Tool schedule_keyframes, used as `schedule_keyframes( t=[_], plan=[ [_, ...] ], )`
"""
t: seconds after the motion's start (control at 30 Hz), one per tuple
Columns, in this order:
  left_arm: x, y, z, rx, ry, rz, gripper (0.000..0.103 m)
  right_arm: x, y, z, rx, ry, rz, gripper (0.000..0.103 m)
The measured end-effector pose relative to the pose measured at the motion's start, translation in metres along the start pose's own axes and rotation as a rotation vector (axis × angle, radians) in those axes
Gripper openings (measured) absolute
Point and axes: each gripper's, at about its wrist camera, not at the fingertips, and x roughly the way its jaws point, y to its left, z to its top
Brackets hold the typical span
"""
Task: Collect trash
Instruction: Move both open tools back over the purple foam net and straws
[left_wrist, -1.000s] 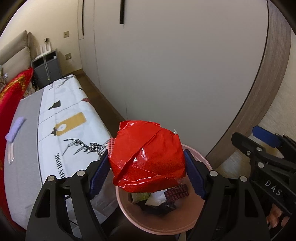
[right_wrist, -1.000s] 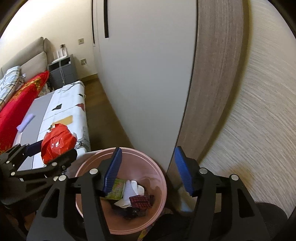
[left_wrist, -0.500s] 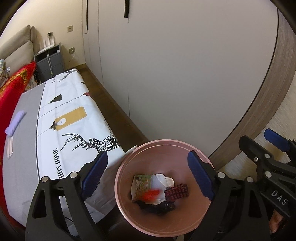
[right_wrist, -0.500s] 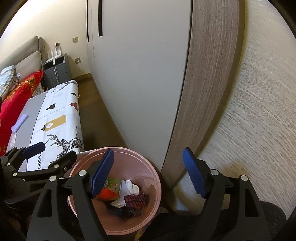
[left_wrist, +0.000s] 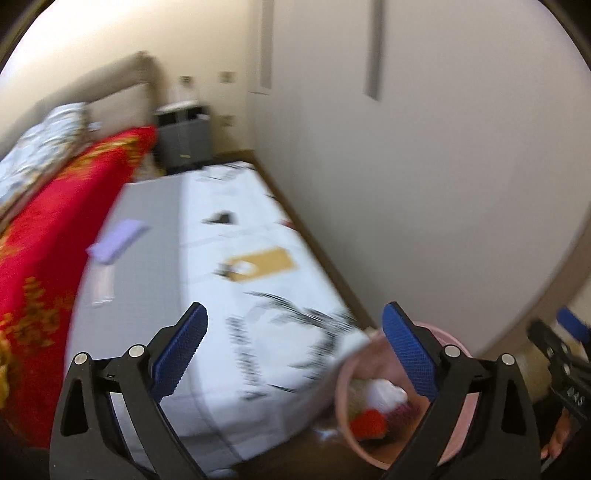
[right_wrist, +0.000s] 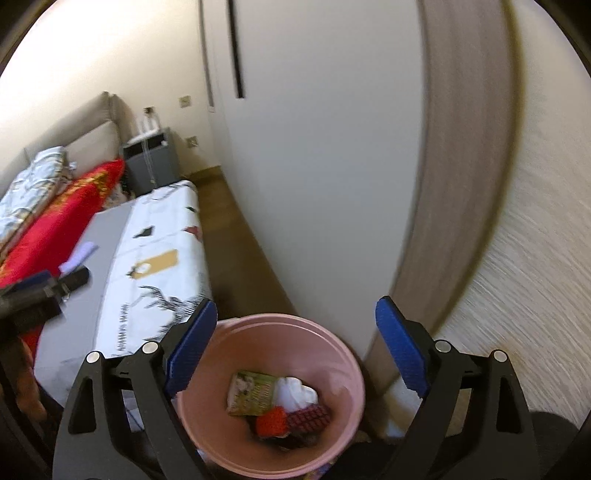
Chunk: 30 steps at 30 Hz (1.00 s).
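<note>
A home bedroom — bed (right_wrist: 110, 258), red quilt (right_wrist: 55, 218), wardrobe doors (right_wrist: 314, 147), nightstand (right_wrist: 149, 162).

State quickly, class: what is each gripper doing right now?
Left gripper: open, holding nothing.
Right gripper: open, holding nothing, above the pink bin.

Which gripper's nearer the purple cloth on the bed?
Left. The left gripper hangs over the bed beside the purple cloth; the right gripper is above the pink bin.
</note>
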Motion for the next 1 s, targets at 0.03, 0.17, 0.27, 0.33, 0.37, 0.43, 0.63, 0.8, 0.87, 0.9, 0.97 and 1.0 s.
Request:
schedule_keyframes(
  t=[0.03, 0.17, 0.27, 0.33, 0.37, 0.43, 0.63, 0.8, 0.87, 0.9, 0.97, 1.0],
  plan=[
    [-0.006, 0.015, 0.006, -0.028, -0.013, 0.028, 0.092, -0.001, 0.007, 0.004, -0.016, -0.013, 0.009, 0.087],
    [-0.029, 0.081, 0.033, -0.140, -0.081, 0.141, 0.093, 0.002, 0.043, 0.025, -0.070, -0.059, 0.059, 0.088],
    [-0.043, 0.123, 0.051, -0.149, -0.145, 0.246, 0.094, 0.011, 0.078, 0.042, -0.113, -0.081, 0.105, 0.088],
    [-0.046, 0.145, 0.058, -0.135, -0.179, 0.307, 0.095, 0.019, 0.103, 0.051, -0.147, -0.092, 0.137, 0.088],
    [-0.047, 0.162, 0.061, -0.125, -0.199, 0.355, 0.095, 0.023, 0.117, 0.055, -0.168, -0.097, 0.154, 0.088],
    [-0.045, 0.186, 0.066, -0.115, -0.213, 0.394, 0.095, 0.037, 0.154, 0.063, -0.225, -0.110, 0.189, 0.089],
    [-0.016, 0.258, 0.068, -0.106, -0.251, 0.490, 0.095, 0.082, 0.252, 0.072, -0.322, -0.103, 0.305, 0.089],
    [0.008, 0.308, 0.069, -0.186, -0.264, 0.553, 0.095, 0.132, 0.332, 0.068, -0.380, -0.083, 0.363, 0.089],
    [0.012, 0.325, 0.069, -0.223, -0.291, 0.556, 0.095, 0.152, 0.360, 0.064, -0.399, -0.077, 0.371, 0.089],
    [0.016, 0.333, 0.069, -0.223, -0.295, 0.568, 0.095, 0.164, 0.378, 0.063, -0.408, -0.073, 0.378, 0.089],
    [0.025, 0.345, 0.069, -0.211, -0.289, 0.610, 0.095, 0.184, 0.406, 0.062, -0.421, -0.071, 0.393, 0.089],
    [0.028, 0.351, 0.068, -0.223, -0.282, 0.619, 0.095, 0.191, 0.415, 0.062, -0.426, -0.070, 0.400, 0.089]
  ],
)
